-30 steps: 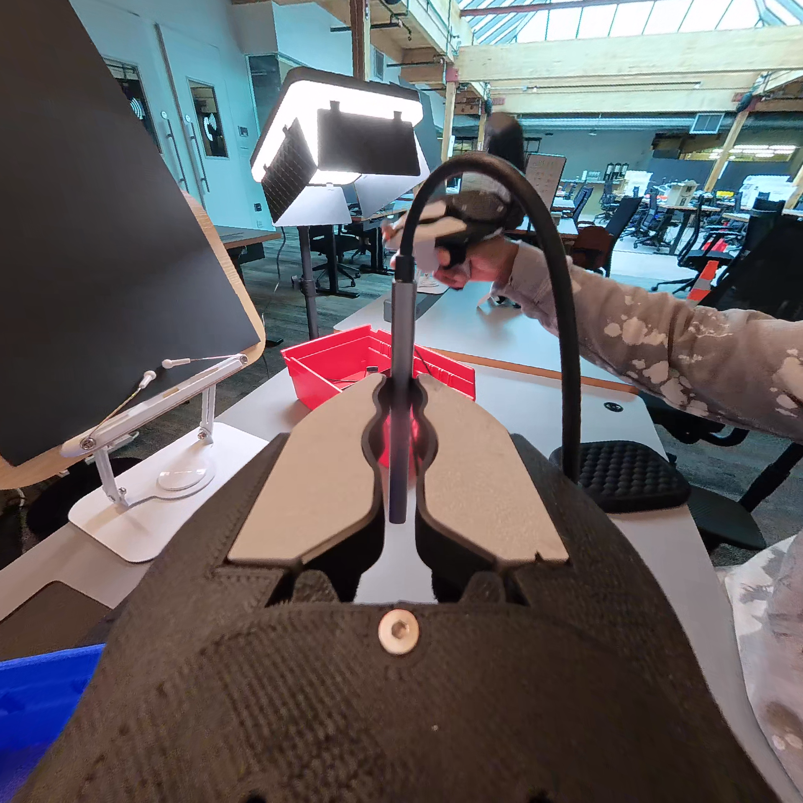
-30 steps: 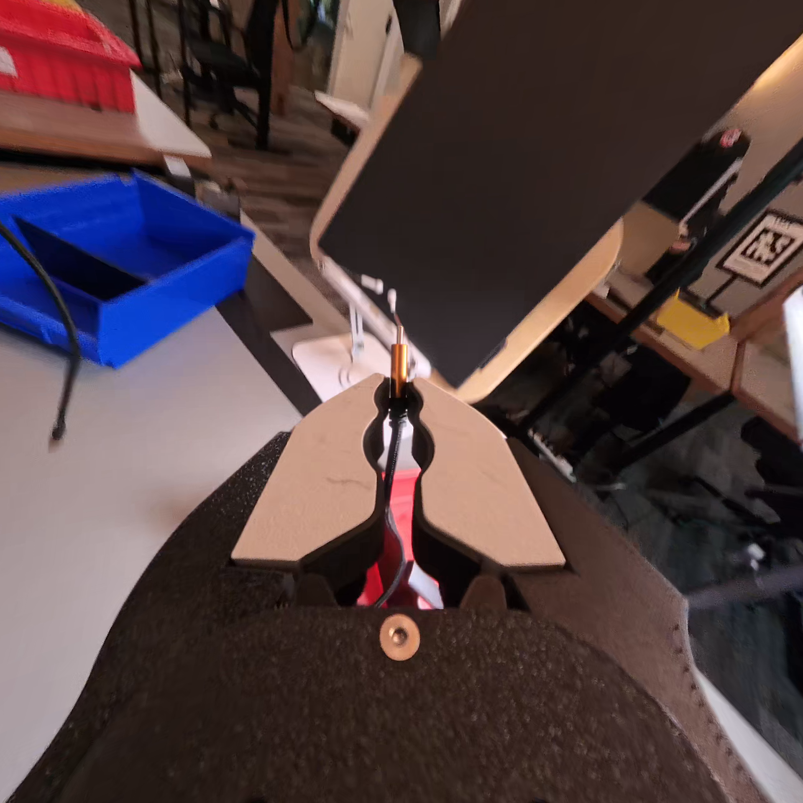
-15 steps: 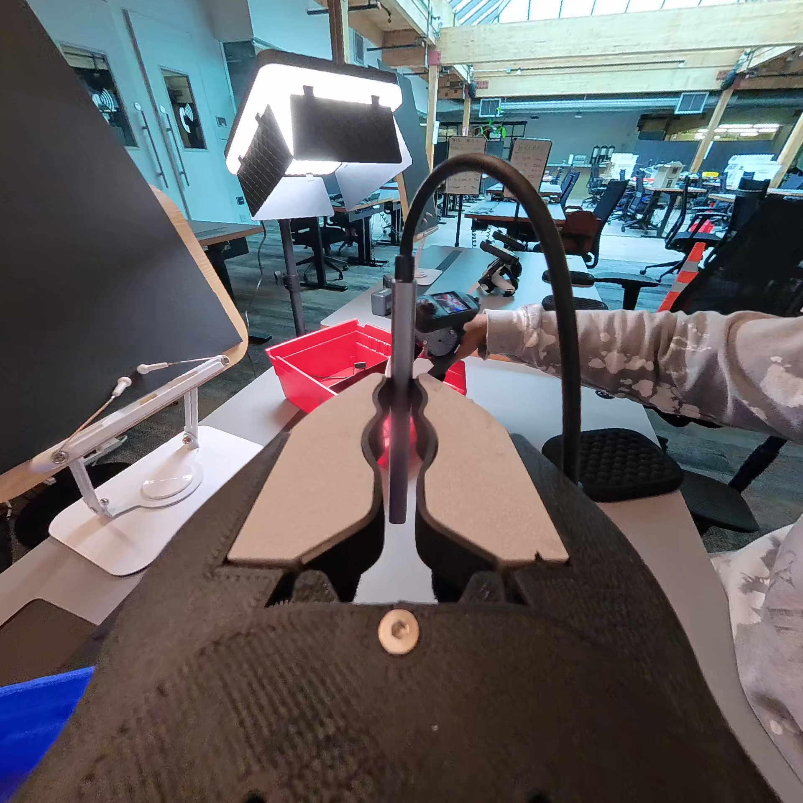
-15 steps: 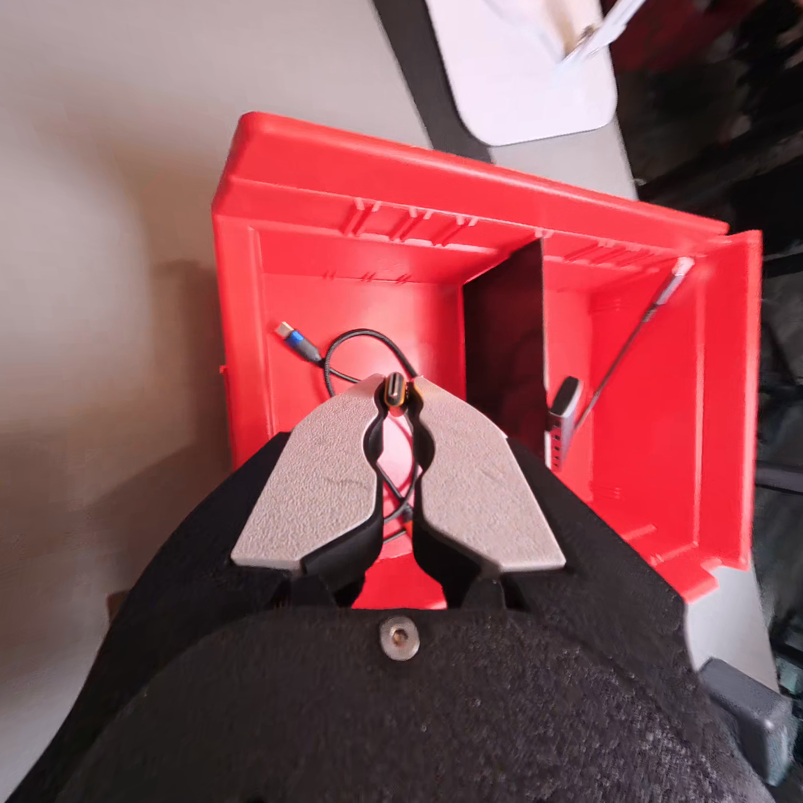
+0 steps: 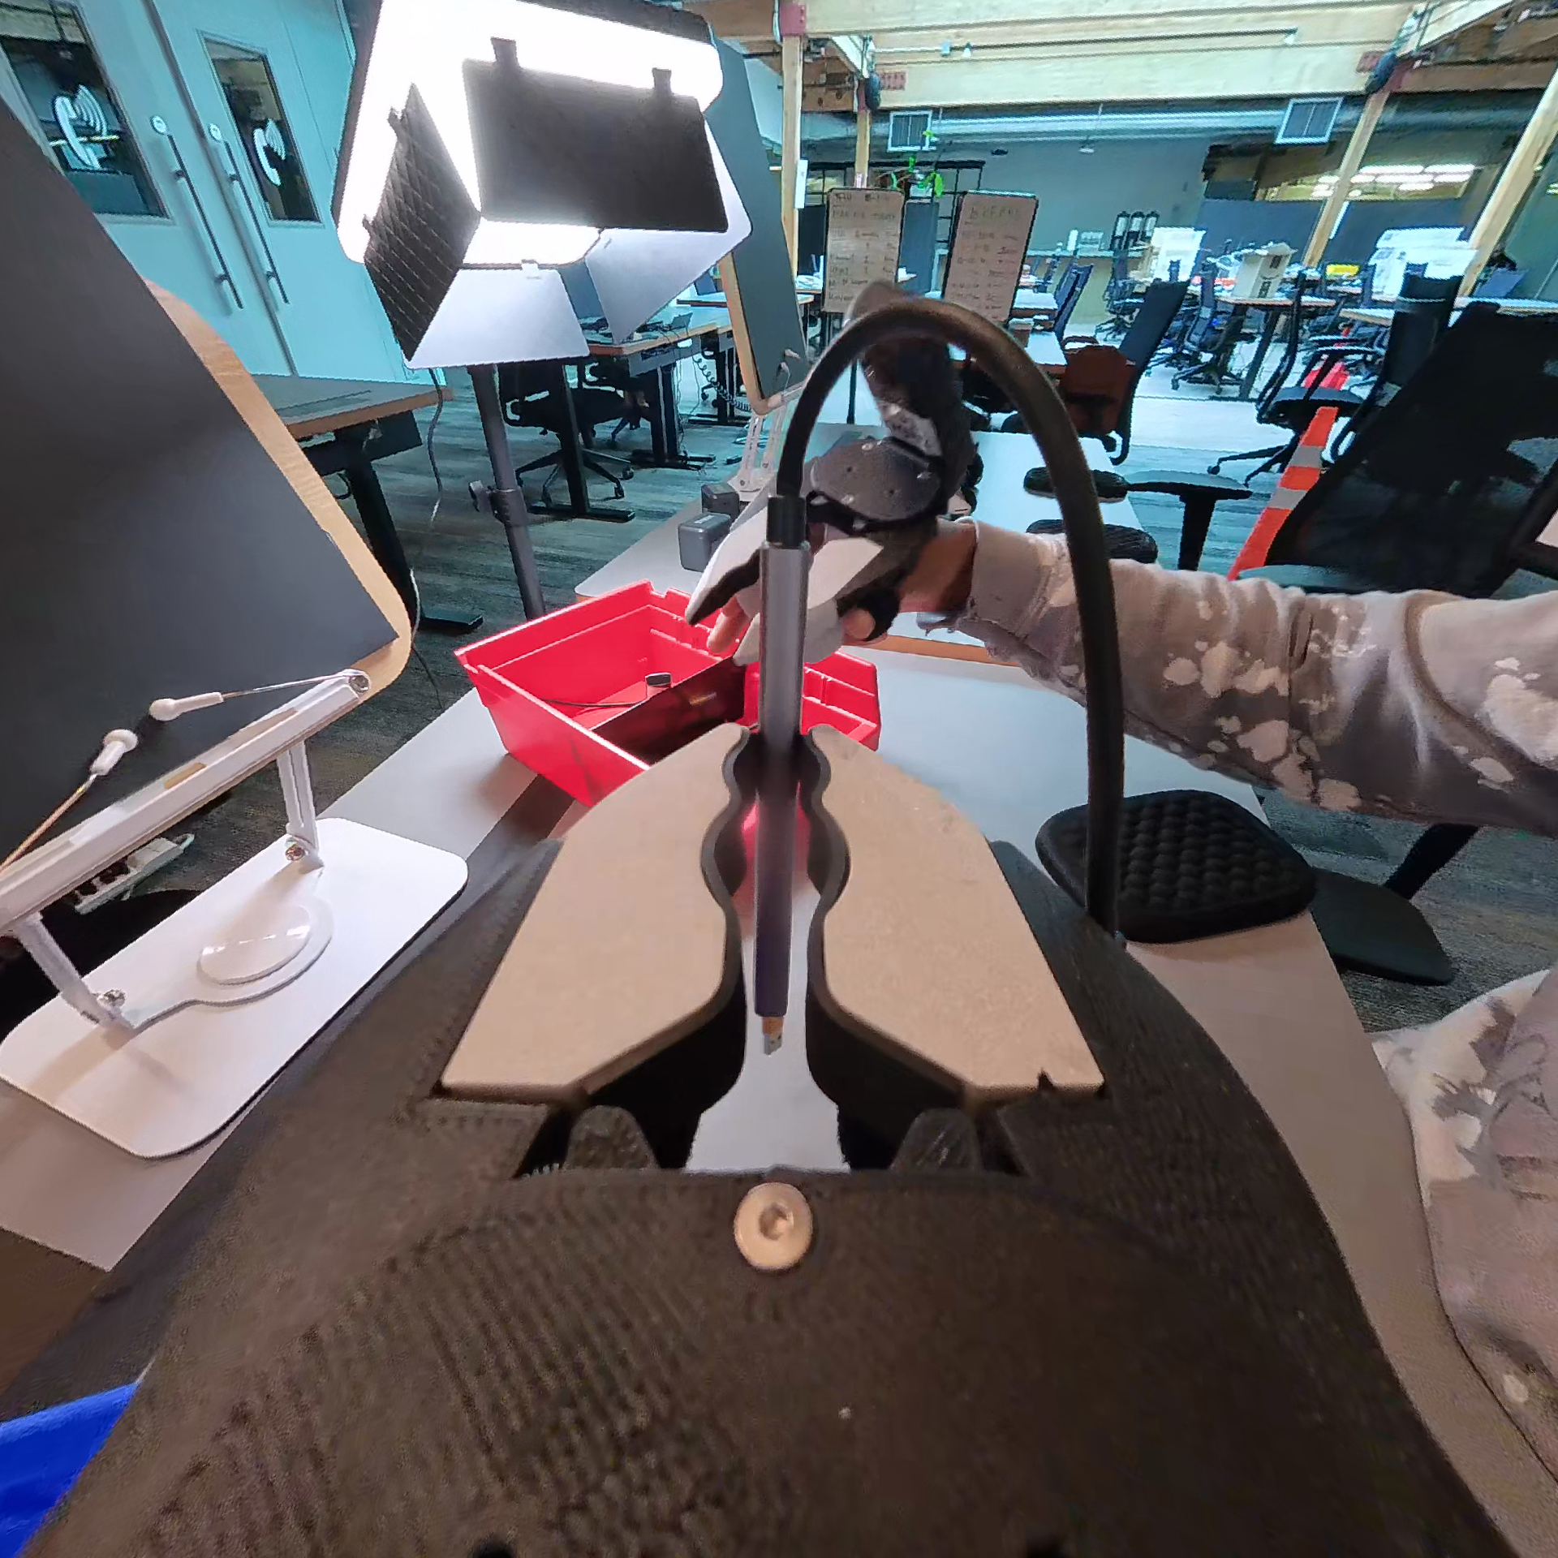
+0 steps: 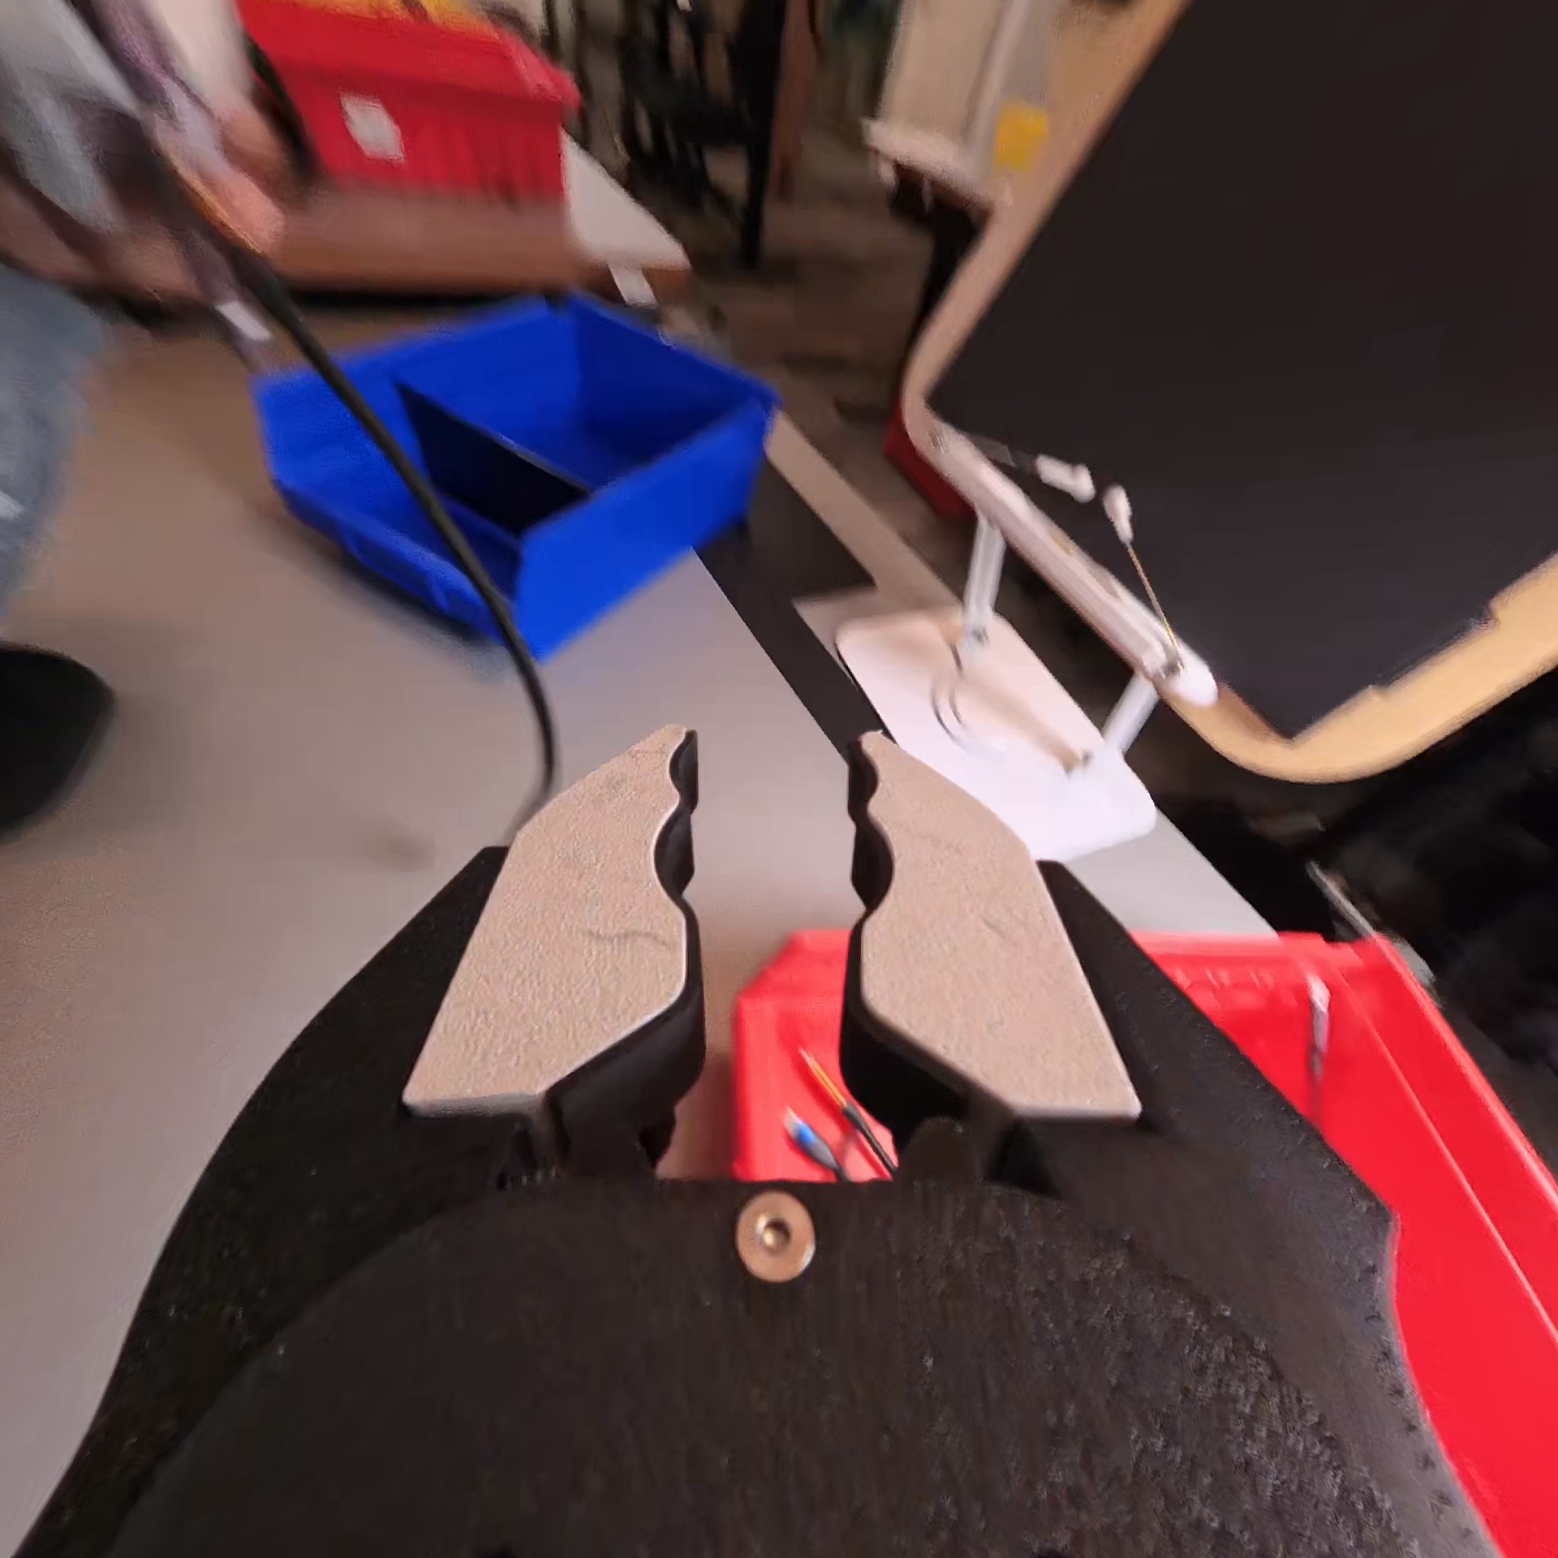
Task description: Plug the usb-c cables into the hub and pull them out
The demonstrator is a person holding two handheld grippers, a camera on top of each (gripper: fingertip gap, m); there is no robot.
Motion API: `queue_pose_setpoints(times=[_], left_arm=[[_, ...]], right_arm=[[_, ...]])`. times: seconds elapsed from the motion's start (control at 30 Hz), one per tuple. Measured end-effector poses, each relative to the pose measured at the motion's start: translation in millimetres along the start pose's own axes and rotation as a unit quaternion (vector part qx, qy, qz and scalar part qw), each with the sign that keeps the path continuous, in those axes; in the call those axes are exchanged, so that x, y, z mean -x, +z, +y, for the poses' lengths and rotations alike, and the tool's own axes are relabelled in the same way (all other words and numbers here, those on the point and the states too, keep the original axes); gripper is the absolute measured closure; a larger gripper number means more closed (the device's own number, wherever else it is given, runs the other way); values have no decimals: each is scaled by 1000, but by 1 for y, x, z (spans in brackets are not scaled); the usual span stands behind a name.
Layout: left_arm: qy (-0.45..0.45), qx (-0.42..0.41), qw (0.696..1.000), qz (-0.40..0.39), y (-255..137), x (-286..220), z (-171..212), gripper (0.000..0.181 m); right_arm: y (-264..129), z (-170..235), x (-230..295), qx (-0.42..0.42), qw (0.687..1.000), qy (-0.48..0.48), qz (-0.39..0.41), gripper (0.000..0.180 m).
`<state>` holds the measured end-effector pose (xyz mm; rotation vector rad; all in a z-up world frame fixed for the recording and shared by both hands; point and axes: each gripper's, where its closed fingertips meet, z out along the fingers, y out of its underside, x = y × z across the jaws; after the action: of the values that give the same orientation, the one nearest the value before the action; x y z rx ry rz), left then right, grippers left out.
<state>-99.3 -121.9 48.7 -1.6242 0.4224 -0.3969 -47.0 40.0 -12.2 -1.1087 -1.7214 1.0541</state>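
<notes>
My left gripper (image 5: 777, 742) is shut on a slim grey hub (image 5: 776, 658), held upright and edge-on. The hub's thick black cable (image 5: 1087, 590) arches from its top and drops to the right. My right gripper (image 6: 771, 750) is open and empty above the near edge of a red bin (image 6: 1265, 1054). Two thin cables lie in that bin, one orange-tipped (image 6: 822, 1075) and one blue-tipped (image 6: 805, 1134). In the left wrist view the right gripper (image 5: 742, 624) hovers over the red bin (image 5: 573, 674), held by a hand in a patterned sleeve.
A blue divided bin (image 6: 641, 523) stands at the table's far left in the right wrist view. A white stand (image 5: 211, 953) carries a black board (image 5: 126, 464) at the table edge. A lit studio lamp (image 5: 539, 169) stands behind. A black chair armrest (image 5: 1180, 868) is to the right. The left gripper's tips are roughly 20 centimeters from the right gripper's.
My right gripper carried the orange-tipped cable down into the red bin, let it go, opened, and tilted back up. My left gripper keeps holding the hub.
</notes>
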Motion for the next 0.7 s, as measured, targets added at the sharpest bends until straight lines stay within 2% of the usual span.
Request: queue_pose_setpoints(times=[0.1, 0.17, 0.3, 0.37, 0.53, 0.7], left_arm=[[2, -11, 1000, 11, 6, -5, -1, 171], [9, -15, 1000, 15, 13, -7, 0, 171], [16, -24, 1000, 13, 30, -10, 3, 171], [14, -37, 999, 2, 38, -7, 4, 171], [-36, -123, 992, -19, 46, 4, -6, 171], [-137, -211, 967, 35, 49, 2, -14, 171]], right_arm=[[-8, -44, 39, -101, 994, 9, -40, 150], [-10, -61, 66, -141, 988, -7, -59, 151], [-4, -75, 109, -178, 980, -28, -88, 156], [5, -72, 124, -171, 979, -22, -114, 160], [24, -57, 117, -171, 980, 28, -102, 159], [18, -62, 91, -228, 962, 122, -82, 156]])
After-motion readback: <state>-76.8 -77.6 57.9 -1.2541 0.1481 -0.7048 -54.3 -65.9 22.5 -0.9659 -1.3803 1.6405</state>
